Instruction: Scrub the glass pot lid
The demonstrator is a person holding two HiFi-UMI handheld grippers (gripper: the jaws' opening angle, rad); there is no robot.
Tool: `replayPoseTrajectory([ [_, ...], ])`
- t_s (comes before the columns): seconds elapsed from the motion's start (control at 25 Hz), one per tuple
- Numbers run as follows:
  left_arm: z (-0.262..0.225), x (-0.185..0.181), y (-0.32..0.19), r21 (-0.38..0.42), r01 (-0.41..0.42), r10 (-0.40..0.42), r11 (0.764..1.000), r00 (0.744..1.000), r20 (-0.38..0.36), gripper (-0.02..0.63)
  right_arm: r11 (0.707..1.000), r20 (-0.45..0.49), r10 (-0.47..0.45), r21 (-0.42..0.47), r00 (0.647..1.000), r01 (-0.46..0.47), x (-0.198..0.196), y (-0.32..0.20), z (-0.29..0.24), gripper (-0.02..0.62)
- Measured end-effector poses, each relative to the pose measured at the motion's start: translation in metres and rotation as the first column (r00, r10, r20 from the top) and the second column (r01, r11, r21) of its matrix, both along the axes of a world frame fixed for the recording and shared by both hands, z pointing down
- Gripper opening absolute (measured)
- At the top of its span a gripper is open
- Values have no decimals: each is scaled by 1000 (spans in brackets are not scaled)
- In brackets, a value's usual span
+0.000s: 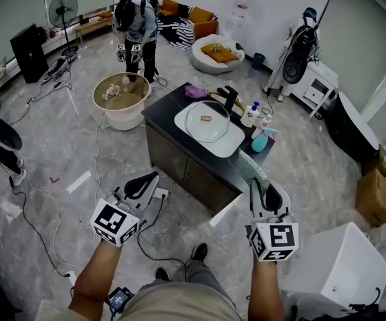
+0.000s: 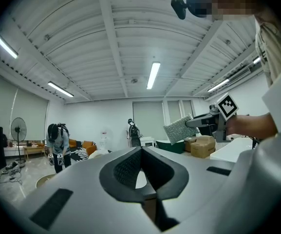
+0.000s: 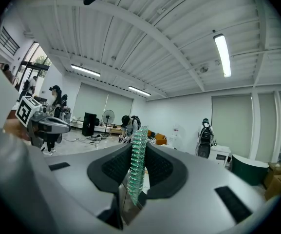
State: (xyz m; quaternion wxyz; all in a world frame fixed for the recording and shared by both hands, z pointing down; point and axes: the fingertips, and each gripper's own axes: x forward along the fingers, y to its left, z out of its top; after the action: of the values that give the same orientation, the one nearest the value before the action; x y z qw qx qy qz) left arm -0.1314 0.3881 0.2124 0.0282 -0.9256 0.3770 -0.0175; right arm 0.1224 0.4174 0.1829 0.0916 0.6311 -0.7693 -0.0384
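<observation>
The glass pot lid (image 1: 208, 120) lies in the white sink (image 1: 231, 146) set in a black cabinet (image 1: 160, 112) ahead of me. Both grippers hang in the air short of the cabinet. My left gripper (image 1: 154, 174) is shut with nothing in it; in its own view the left gripper (image 2: 141, 152) shows pads meeting at the tip. My right gripper (image 1: 263, 187) is shut on a green scrub pad (image 1: 251, 168) that sticks up and forward. The right gripper view shows the scrub pad (image 3: 139, 155) edge-on between the pads. From the left gripper view I see the scrub pad (image 2: 179, 128) from the side.
A black faucet (image 1: 227, 99), a white pump bottle (image 1: 251, 114), a teal spray bottle (image 1: 262, 139) and a purple cloth (image 1: 195, 91) stand round the sink. Another person (image 1: 137, 25) bends over a beige tub (image 1: 120, 100). Cables (image 1: 154, 227) trail on the floor. A white box (image 1: 343, 266) sits at my right.
</observation>
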Motion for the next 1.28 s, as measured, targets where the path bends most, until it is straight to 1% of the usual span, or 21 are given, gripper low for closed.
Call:
replayPoseTrajectory([
  [0.2, 15, 11, -34, -34, 56, -55, 998, 998, 28, 14, 999, 33, -47, -7, 998, 48, 15, -49, 14, 84],
  [0.32, 19, 26, -60, -35, 89, -87, 995, 994, 58, 14, 996, 58, -84, -12, 995, 85, 30, -87, 21, 84],
  [0.44, 20, 41, -82, -38, 126, -123, 991, 990, 71, 14, 993, 80, -118, -22, 990, 120, 45, -120, 29, 84],
  [0.56, 16, 54, -98, -41, 161, -158, 986, 985, 72, 14, 987, 97, -155, -23, 983, 158, 56, -149, 31, 84],
  [0.72, 19, 78, -117, -58, 199, -197, 978, 979, 52, 14, 976, 113, -212, -22, 971, 216, 66, -180, 35, 84],
  [0.88, 21, 112, -132, -62, 201, -197, 978, 978, 61, 14, 966, 129, -255, -14, 958, 259, 81, -203, 36, 84],
  [1.0, 18, 132, -138, -57, 206, -201, 977, 976, 79, 14, 963, 139, -266, -12, 954, 270, 97, -212, 38, 84],
  [1.12, 15, 143, -143, -47, 203, -197, 978, 975, 103, 14, 965, 161, -257, -13, 953, 263, 114, -218, 40, 84],
  [1.28, 4, 146, -145, -32, 208, -202, 978, 969, 140, 15, 969, 191, -241, -13, 952, 248, 131, -221, 42, 84],
])
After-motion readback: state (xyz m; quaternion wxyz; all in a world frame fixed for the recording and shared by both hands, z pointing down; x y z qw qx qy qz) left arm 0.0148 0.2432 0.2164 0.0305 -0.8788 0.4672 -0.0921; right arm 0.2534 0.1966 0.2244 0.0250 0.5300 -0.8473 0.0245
